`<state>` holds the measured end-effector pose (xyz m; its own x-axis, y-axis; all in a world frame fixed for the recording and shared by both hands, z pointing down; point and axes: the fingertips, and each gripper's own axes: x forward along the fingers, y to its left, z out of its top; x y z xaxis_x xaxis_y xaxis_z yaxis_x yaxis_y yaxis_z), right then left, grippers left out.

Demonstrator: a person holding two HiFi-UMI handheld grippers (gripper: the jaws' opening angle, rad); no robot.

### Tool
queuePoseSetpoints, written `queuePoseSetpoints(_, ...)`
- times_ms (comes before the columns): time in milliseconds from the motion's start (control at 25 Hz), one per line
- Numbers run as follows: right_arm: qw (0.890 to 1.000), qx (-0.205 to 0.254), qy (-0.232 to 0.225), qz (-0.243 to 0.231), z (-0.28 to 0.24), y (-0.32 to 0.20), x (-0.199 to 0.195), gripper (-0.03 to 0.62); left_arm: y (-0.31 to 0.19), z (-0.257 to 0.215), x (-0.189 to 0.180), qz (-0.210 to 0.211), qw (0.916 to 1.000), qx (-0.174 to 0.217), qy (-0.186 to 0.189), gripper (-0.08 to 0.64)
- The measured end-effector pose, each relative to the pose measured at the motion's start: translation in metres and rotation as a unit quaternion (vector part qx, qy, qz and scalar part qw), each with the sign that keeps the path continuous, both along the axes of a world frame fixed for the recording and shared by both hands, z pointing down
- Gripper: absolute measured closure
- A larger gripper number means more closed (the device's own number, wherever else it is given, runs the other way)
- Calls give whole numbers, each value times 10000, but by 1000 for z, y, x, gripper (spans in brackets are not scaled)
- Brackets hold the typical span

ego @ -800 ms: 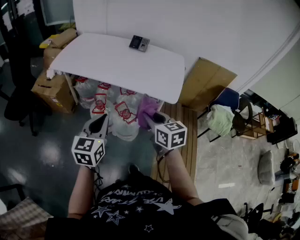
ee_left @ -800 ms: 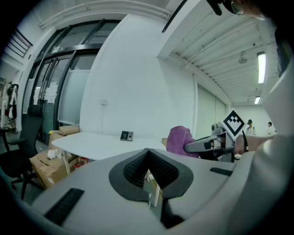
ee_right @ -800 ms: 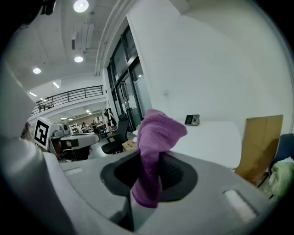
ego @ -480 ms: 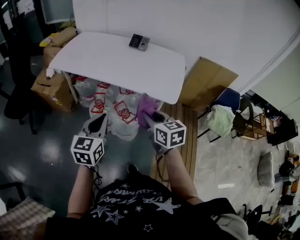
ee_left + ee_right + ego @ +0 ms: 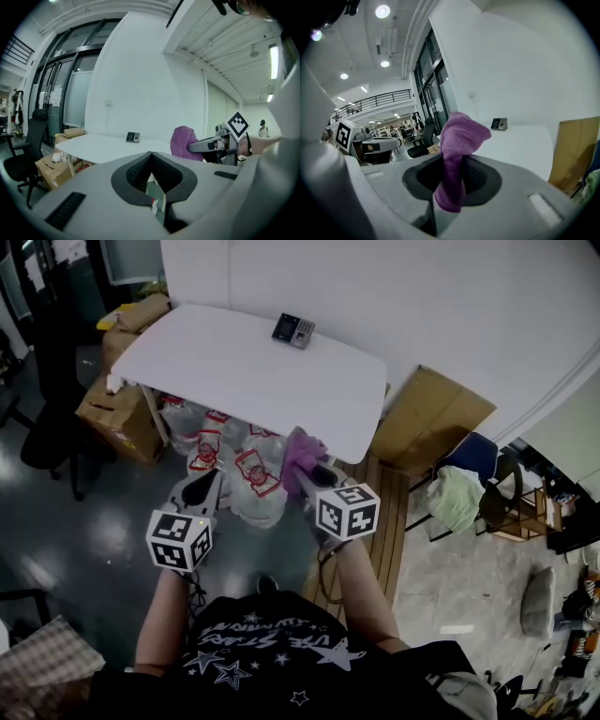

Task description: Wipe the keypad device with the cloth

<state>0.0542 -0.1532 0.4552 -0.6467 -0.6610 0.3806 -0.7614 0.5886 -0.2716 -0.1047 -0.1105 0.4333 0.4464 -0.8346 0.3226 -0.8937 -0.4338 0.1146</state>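
The dark keypad device [image 5: 293,330] lies at the far edge of the white table [image 5: 234,371], also small in the left gripper view as the keypad device [image 5: 133,137] and in the right gripper view as the keypad device [image 5: 499,123]. My right gripper [image 5: 307,472] is shut on the purple cloth [image 5: 302,450], held in the air short of the table's near edge; the cloth [image 5: 457,154] sticks up between the jaws. My left gripper [image 5: 199,489] hangs beside it, shut with nothing in it, and its view shows the right gripper [image 5: 211,145] with the cloth [image 5: 183,142].
Clear bags with red print [image 5: 246,470] and cardboard boxes [image 5: 117,413] sit under and left of the table. A flat cardboard sheet [image 5: 431,423] leans on the wall at right. A black chair [image 5: 47,432] stands at left. Clothes lie on a chair [image 5: 459,493] at right.
The view has shifted so the table and keypad device sit a little lower and further right. Both grippers hold the same pose, with the cloth still gripped.
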Motion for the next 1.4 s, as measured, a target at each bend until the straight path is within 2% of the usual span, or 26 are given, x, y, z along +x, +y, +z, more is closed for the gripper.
queuePoseSetpoints(120,9999,-9,41,-130,1,4,-12,500,8,3,-20,-206,9998,-52,1,554)
queuePoseSetpoints(240,9998,-19,47,-197,1,24,-5,500,33,2,-20,-372,9993,-79,44,554)
queuePoseSetpoints(360,9998,-69,-5,-211,7,31,-1,500,43,7,-16,-415,9990,-142,20,554)
queuePoseSetpoints(520,9994,-265,-45,-231,5,42,-19,500,52,-1,-30,-398,9988,-269,-14,554)
queuePoseSetpoints(960,9988,-467,34,106,8,37,4,500,31,-5,-19,-207,9992,-303,146,554)
queuePoseSetpoints(1400,9978,-296,161,564,4,5,26,500,-10,1,-7,100,9994,-130,320,554)
